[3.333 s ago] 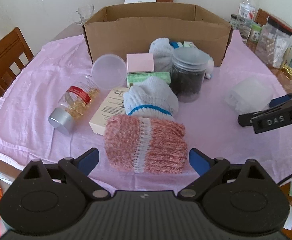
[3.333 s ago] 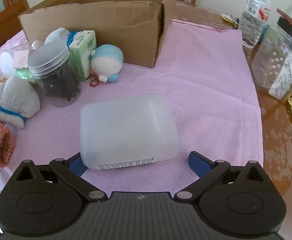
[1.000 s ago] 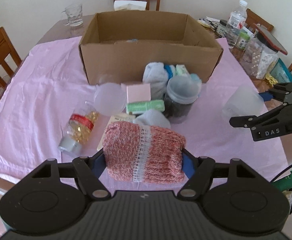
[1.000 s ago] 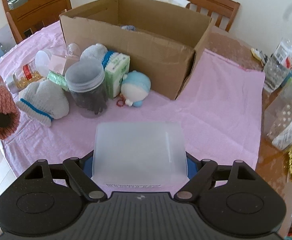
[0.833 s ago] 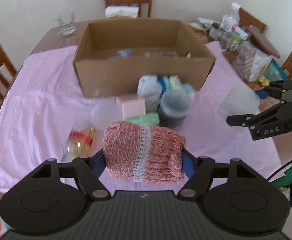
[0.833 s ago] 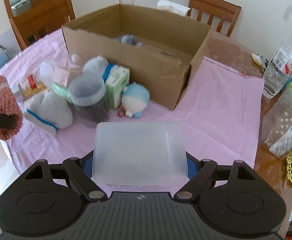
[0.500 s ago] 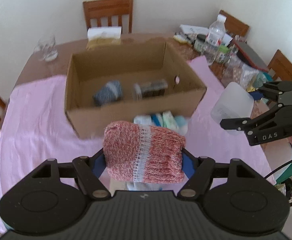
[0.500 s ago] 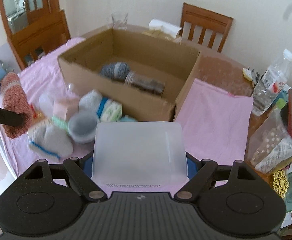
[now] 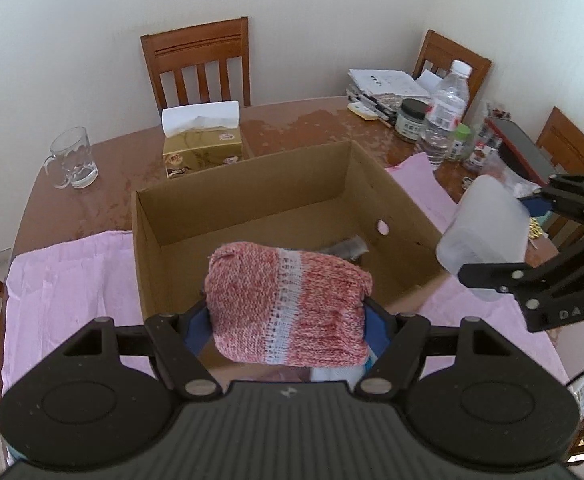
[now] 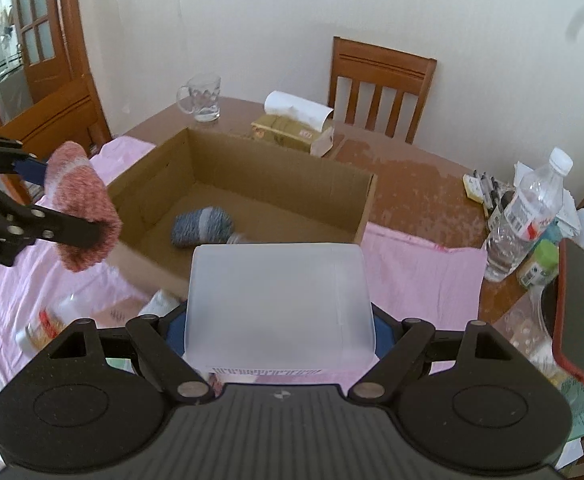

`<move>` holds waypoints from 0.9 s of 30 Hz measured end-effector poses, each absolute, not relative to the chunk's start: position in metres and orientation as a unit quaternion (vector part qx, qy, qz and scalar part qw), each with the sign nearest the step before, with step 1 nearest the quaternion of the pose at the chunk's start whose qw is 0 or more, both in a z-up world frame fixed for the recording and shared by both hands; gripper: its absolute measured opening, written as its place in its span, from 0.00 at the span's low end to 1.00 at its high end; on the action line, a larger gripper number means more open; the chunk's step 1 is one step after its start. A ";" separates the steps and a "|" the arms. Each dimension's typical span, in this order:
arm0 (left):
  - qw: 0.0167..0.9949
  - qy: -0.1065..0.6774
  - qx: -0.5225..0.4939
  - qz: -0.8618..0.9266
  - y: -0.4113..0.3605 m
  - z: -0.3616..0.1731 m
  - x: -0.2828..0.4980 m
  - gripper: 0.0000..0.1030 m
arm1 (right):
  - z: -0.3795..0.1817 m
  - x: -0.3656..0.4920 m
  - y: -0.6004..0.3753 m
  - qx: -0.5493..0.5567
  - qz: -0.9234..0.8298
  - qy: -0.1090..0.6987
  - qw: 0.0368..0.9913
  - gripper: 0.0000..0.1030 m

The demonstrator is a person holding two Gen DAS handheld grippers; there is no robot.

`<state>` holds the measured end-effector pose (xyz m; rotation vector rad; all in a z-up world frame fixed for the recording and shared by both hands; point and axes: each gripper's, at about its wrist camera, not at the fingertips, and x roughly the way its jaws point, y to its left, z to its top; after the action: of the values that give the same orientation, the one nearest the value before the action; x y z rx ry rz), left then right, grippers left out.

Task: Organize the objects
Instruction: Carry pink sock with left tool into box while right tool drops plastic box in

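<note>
Grippers pinch knit roll (image 9: pixel 287 304) and plastic tub (image 10: pixel 277 300) above open-topped cardboard box (image 9: pixel 251 184).

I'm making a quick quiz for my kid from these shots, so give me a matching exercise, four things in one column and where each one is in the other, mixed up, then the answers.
Things:
1. red knitted bundle
2. frosted plastic container
3. blue-grey knitted bundle
4. glass mug

Places:
A. on the bare wooden table, beyond the cardboard box
B. clamped in the right gripper
C. lying inside the cardboard box
D. clamped in the left gripper

Pairs: 1-D, 2-B, 3-C, 4-A
</note>
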<state>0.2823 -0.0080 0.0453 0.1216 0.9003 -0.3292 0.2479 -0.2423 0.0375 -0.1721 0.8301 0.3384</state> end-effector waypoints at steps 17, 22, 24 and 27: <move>0.863 0.462 0.070 -0.191 0.006 0.017 0.362 0.72 | 0.016 0.308 -0.203 -0.056 0.131 0.436 0.889 0.84; 0.851 0.484 0.068 -0.192 0.013 0.000 0.368 0.72 | 0.006 0.318 -0.196 -0.057 0.123 0.448 0.884 0.87; 0.846 0.492 0.067 -0.194 0.016 -0.005 0.368 0.72 | 0.005 0.320 -0.196 -0.059 0.114 0.447 0.885 0.94; 0.843 0.498 0.065 -0.191 0.021 -0.010 0.368 0.72 | 0.005 0.323 -0.200 -0.052 0.106 0.448 0.886 0.98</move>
<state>0.3680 0.0207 -0.0095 0.1368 1.0523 -0.4032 0.3226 -0.2005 0.0050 -0.1078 0.9317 0.2210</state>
